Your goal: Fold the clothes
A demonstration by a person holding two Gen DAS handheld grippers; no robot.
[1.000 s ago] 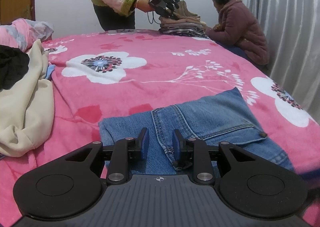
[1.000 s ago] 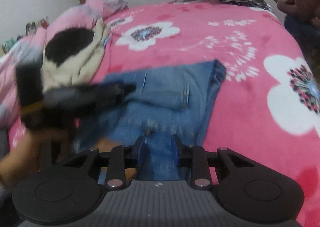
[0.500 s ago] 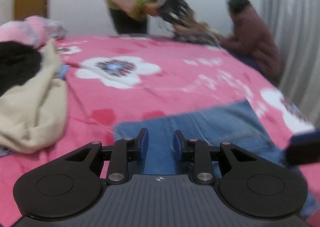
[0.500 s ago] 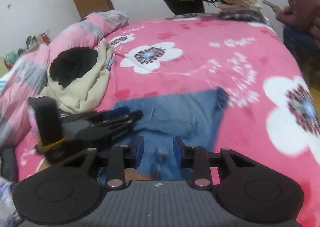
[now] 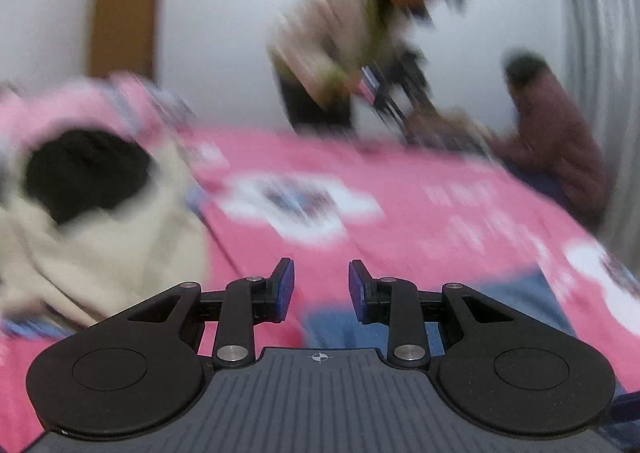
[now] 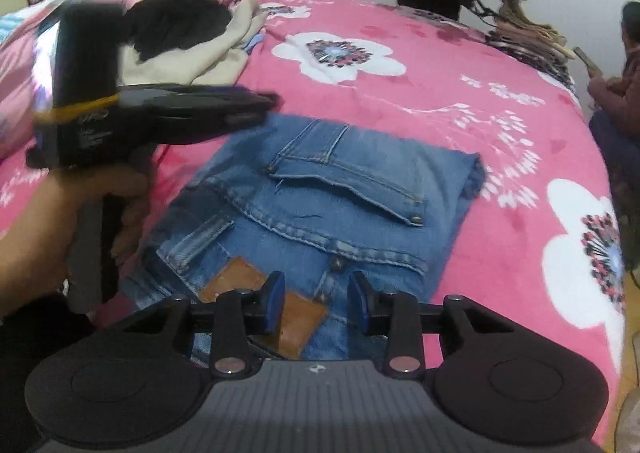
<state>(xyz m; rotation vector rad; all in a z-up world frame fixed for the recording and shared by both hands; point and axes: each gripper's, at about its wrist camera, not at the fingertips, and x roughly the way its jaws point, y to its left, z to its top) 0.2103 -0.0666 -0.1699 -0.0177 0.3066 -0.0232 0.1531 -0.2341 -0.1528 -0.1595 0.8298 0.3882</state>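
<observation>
While both my claws hang above the bed, there's loads of free pink flowered blanket [image 6: 460, 101] off to the right of the folded blue denim jeans [image 6: 320, 197], running all the way to the bed edge. Left side is tighter: a cream and black heap of clothes [image 6: 188, 37] sits near the pillows. The jeans lie flat in a neat rectangle just ahead of my right gripper [image 6: 316, 303], pocket and brown leather patch facing up, edges mostly squared. That gripper has just been opening, jaws spread, nothing between them. My left gripper [image 5: 321, 289] is lifted off the cloth, also parted and empty, with its view badly blurred. A stack of folded clothes [image 6: 528, 41] sits at the far corner.
</observation>
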